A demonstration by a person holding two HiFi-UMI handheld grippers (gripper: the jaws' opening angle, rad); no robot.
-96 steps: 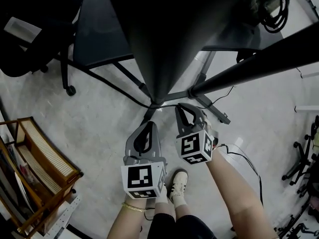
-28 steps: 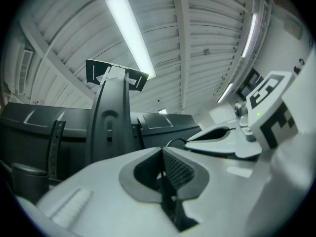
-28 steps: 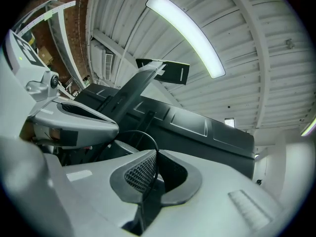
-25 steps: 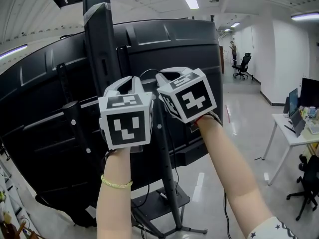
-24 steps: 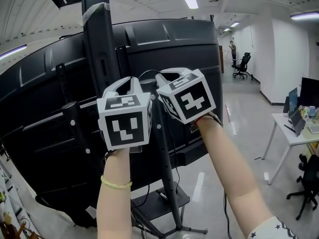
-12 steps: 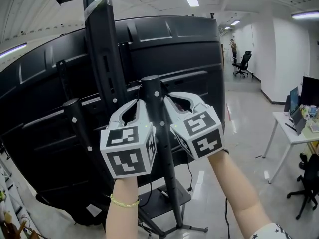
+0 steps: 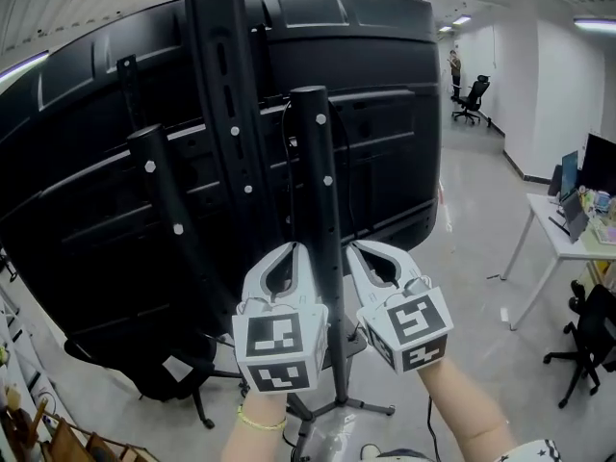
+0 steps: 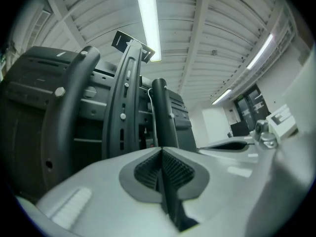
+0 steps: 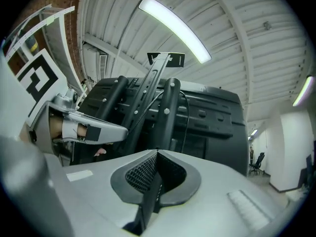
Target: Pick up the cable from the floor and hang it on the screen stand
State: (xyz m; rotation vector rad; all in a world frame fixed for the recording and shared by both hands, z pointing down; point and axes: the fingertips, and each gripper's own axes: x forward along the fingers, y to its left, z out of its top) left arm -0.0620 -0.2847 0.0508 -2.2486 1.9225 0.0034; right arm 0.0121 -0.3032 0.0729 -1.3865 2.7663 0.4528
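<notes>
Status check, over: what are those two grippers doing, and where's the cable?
Left gripper shut, empty. Right gripper closing shut, empty. Cable hangs on screen stand. Nothing blocking.

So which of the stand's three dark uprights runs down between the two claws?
The round post, rightmost of the three; the flat slotted column and slanted tube stand to its left.

Open office interior: a glossy pale floor (image 7: 472, 248) meets white walls (image 7: 568, 94) beneath a ribbed white ceiling (image 8: 207, 28) carrying a long strip light (image 8: 147, 19). A white desk (image 7: 566, 245) stands at the right edge, and a black office chair (image 7: 472, 99) sits far down the corridor.
</notes>
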